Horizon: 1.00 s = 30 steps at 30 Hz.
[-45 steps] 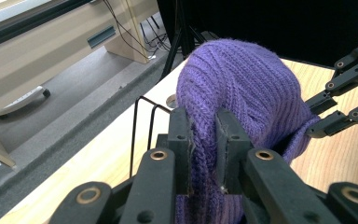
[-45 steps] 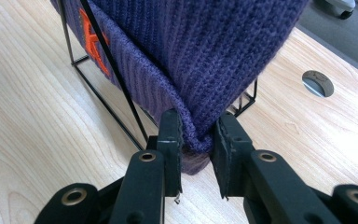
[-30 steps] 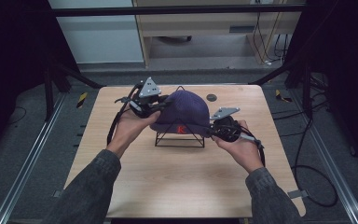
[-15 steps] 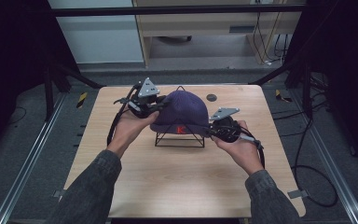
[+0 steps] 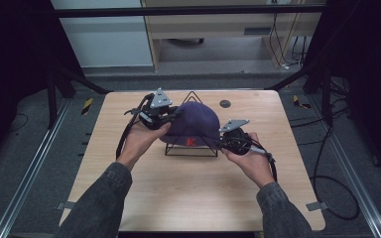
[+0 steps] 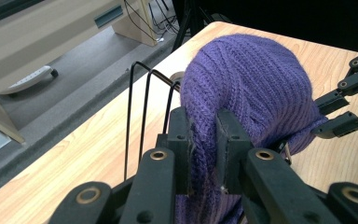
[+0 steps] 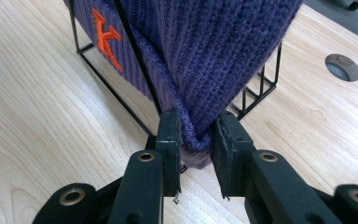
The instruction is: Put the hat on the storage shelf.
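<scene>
Both tongs pinch the purple knit beanie [image 5: 196, 124]: the left tongs [image 6: 203, 140] grip a fold at its side, the right tongs [image 7: 196, 140] grip its cuff. The beanie drapes over a black wire stand [image 5: 193, 148] on the bench [image 5: 178, 198]. Uneven pulling could snag the ribbed knit on the wire or tip the stand. An orange K [image 7: 105, 39] marks the cuff.

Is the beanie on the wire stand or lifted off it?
On it: the purple beanie drapes over the black wire stand, whose wires run alongside its hem, while both claws pinch its edges.
</scene>
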Available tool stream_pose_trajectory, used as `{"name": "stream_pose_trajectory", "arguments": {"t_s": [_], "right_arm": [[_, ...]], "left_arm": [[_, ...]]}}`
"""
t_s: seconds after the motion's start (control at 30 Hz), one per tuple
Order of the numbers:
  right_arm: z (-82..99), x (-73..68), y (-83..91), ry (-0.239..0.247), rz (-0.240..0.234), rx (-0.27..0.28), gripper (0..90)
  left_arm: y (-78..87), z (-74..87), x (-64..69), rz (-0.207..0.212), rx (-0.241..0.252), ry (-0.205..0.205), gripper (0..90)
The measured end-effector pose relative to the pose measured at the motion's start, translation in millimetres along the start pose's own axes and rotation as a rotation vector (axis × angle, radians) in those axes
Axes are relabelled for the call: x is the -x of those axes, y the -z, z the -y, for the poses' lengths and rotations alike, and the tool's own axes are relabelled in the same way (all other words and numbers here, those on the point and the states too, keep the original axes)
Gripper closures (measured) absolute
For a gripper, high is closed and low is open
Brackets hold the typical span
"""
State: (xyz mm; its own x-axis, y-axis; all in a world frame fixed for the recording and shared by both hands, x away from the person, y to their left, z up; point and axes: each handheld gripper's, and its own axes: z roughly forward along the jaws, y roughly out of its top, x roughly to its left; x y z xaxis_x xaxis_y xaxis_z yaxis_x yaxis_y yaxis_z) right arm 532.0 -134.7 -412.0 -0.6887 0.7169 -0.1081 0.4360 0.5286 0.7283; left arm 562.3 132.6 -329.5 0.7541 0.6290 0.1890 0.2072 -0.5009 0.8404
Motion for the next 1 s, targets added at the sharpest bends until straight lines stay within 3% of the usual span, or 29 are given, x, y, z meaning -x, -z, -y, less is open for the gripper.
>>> {"name": "stream_pose_trajectory", "arguments": {"t_s": [0.33, 0.67, 1.0], "right_arm": [[6.5, -0.5, -10.4, -0.004, -0.004, -0.017, 73.6], [9.5, -0.8, -15.8, -0.003, -0.011, -0.036, 72.5], [19.0, 0.2, -21.0, -0.035, -0.012, -0.056, 67.7]], "left_arm": [[-3.6, 19.2, -1.5, 0.017, -0.013, 0.01, 77.7], [-8.1, 30.2, -1.7, 0.016, -0.021, 0.021, 77.4], [-12.9, 37.2, 0.2, 0.014, -0.029, 0.027, 76.1]]}}
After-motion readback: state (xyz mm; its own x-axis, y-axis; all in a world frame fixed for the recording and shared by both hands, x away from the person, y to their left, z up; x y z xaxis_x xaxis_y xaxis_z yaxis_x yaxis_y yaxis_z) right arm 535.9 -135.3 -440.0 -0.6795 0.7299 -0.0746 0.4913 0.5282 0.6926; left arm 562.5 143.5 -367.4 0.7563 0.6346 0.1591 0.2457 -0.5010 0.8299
